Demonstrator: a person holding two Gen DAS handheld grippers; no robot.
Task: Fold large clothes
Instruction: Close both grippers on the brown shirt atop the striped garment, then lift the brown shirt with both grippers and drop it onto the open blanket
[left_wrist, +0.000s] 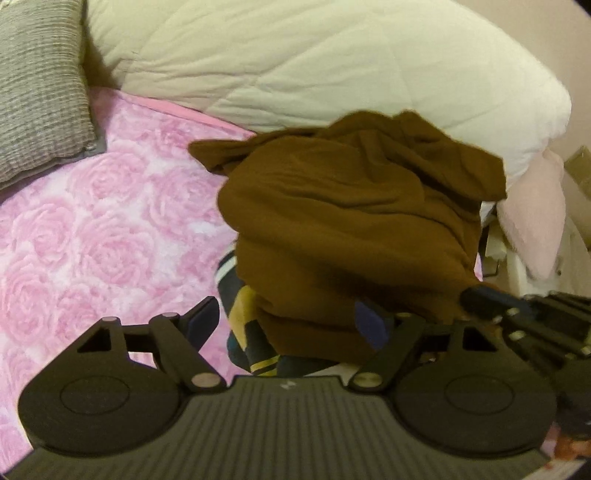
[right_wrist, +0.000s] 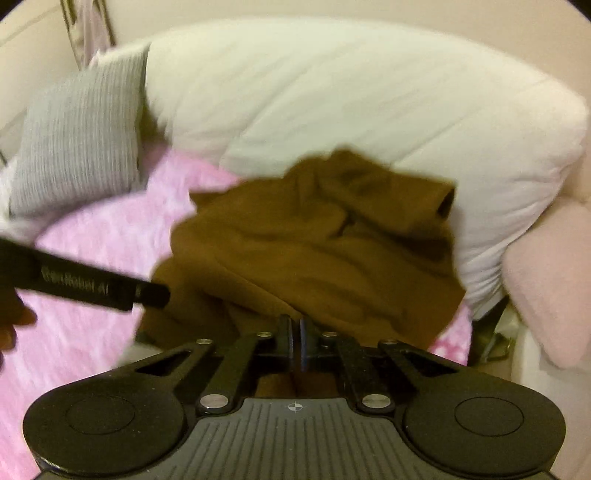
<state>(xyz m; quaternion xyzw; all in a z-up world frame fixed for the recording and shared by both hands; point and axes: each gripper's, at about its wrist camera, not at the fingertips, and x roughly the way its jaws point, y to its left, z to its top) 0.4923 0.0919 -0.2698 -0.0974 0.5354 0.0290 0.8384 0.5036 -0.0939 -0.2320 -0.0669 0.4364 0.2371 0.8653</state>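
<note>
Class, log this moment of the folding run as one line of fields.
stage: gathering | left gripper: open, around brown garment | right gripper: shut on brown garment | surface: pink floral blanket | fold: unfinished

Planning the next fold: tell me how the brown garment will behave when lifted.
The brown garment is probably floppy: it lies bunched in soft folds on the pink bedspread. It will likely drape and sag from the right gripper, whose fingers look shut on its edge. Being bulky, the hanging part may drag.

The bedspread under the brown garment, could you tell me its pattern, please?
Pink roses on the bedspread, clearest in the left wrist view.
</note>
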